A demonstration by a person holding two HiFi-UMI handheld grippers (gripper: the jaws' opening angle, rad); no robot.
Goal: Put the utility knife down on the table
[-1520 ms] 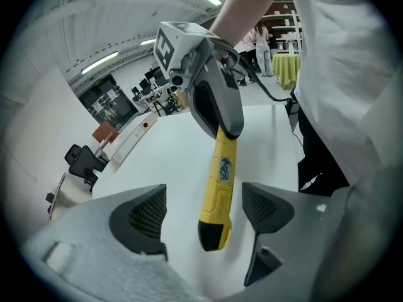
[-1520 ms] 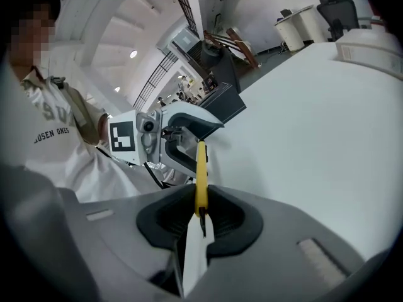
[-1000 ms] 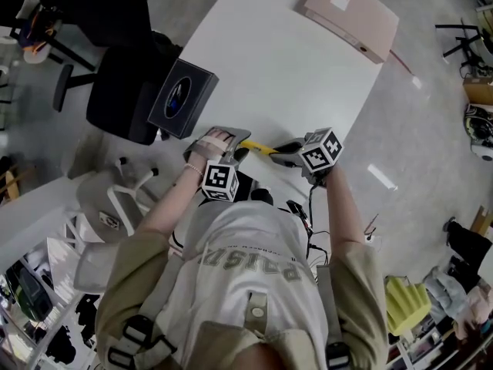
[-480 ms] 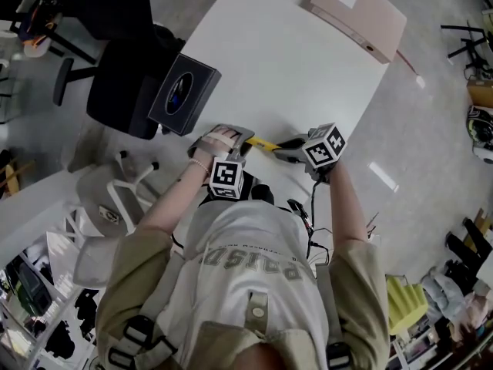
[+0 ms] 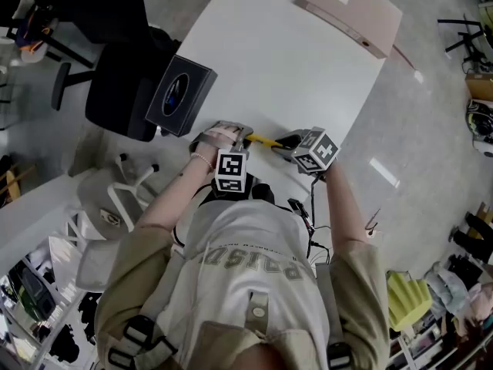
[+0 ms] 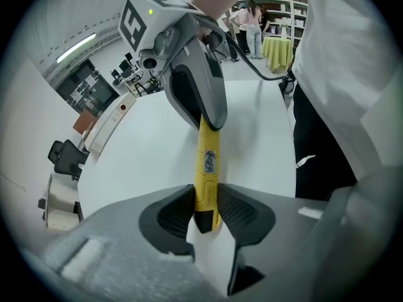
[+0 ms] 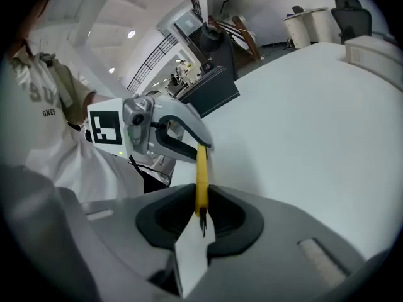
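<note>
Since 1 second ago the left gripper (image 6: 204, 209) has tipped a little and its jaws have come in from wide apart onto the near end of the utility knife (image 6: 208, 162), while the right gripper (image 7: 200, 216) has rolled slightly, its marker cube showing a different face in the head view; neither hand has shifted much. The knife, yellow with dark ends, now spans the gap between the 2 grippers, held in front of the person's torso over the near edge of the white table (image 5: 293, 68). In the left gripper view the 2 ribbed pads sit against either side of the yellow handle just above its black end cap, and the jaws are closing on it. In the right gripper view the knife is seen edge-on as a thin yellow strip; its dark tip lies between the pads, which touch it on both sides as the jaws begin to open. The knife runs in a straight line from one gripper to the other, and a faint shadow lies on the tabletop beside it. A flat pinkish box (image 5: 350, 14) rests at the table's far corner, well apart from the grippers, and a dark box with a round face (image 5: 181, 95) stands at the table's left edge.
</note>
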